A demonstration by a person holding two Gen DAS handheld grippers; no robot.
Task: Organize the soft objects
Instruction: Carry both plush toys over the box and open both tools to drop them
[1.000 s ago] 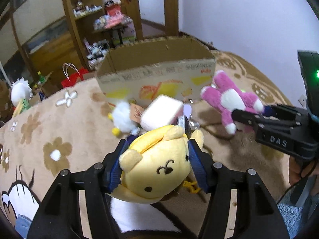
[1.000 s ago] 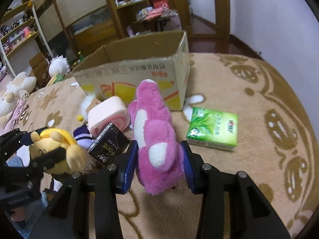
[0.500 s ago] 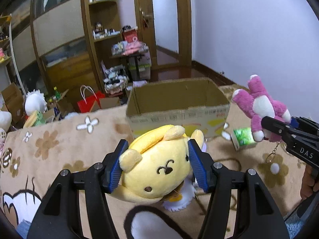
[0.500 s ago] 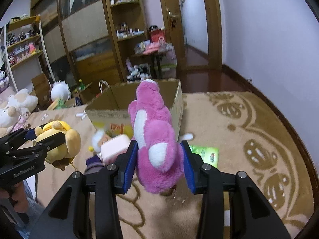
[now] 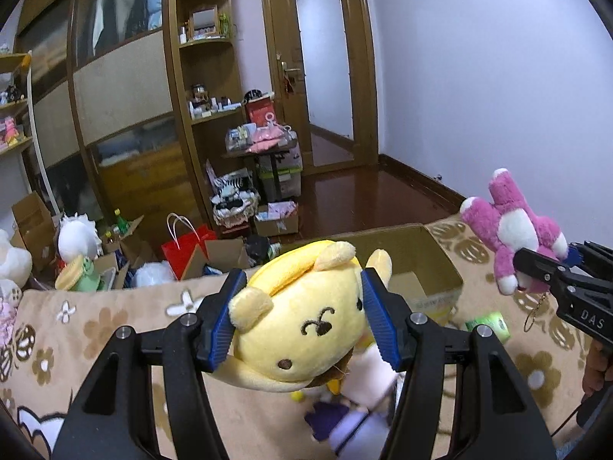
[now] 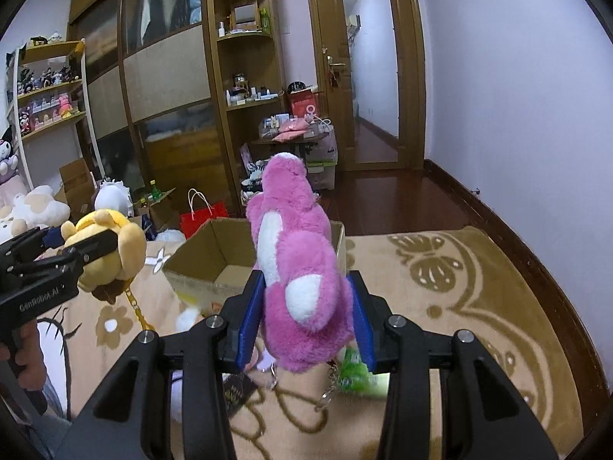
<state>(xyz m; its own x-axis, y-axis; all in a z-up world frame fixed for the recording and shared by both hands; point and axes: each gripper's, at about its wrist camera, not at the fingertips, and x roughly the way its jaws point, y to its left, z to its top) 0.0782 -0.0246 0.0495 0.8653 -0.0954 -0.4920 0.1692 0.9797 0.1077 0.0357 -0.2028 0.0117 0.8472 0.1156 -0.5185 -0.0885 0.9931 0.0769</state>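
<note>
My left gripper [image 5: 300, 318] is shut on a yellow dog plush [image 5: 302, 329] and holds it in the air above the beige carpet. My right gripper [image 6: 306, 318] is shut on a pink bear plush [image 6: 297, 268], also lifted. Each shows in the other view: the yellow dog plush [image 6: 111, 249] at the left, the pink bear plush [image 5: 513, 230] at the right. An open cardboard box [image 6: 214, 264] stands on the carpet ahead of both grippers; it also shows in the left wrist view [image 5: 425, 264], partly hidden by the yellow plush.
A green tissue pack [image 5: 488, 326] lies on the carpet right of the box. A pink-white soft toy [image 5: 371, 387] and a purple one [image 5: 345, 425] lie below my left gripper. Shelves, a red bag [image 5: 187, 249] and clutter stand beyond the carpet's edge.
Both grippers have risen well above the carpet with their plush toys still held. The views tilted up, so the box now sits lower and the room shows.
</note>
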